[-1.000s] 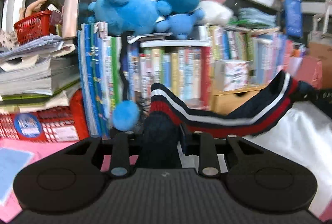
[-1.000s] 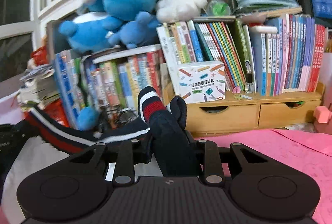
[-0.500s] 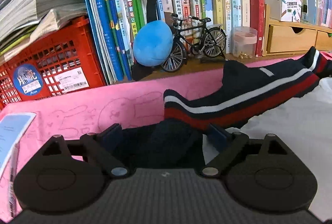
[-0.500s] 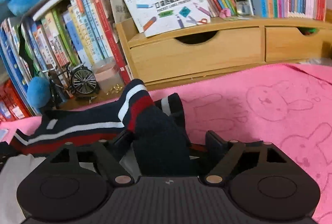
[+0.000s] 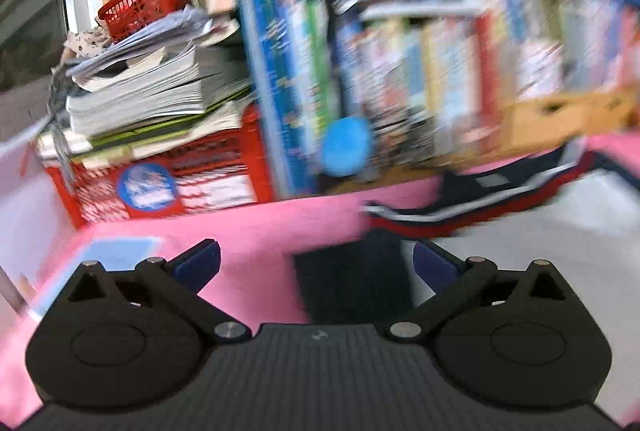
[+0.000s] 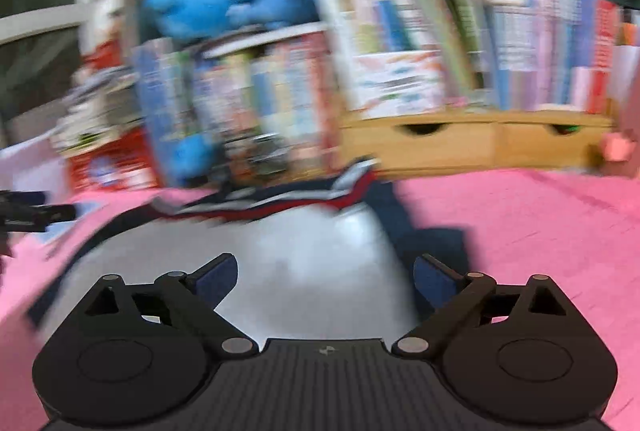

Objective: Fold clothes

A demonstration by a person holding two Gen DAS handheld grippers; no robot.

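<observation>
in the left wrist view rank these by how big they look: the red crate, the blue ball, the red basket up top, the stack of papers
1. stack of papers
2. red crate; partly hidden, so it may rival the papers
3. red basket and blue ball; similar, and blur plus differing nearness leave these unranked

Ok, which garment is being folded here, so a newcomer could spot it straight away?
Start at the pink cloth-covered table in front of the crowded bookshelf. The white garment with navy, red and white striped trim lies on it, ahead of the open right tongs. It is the only clothing there.
</observation>
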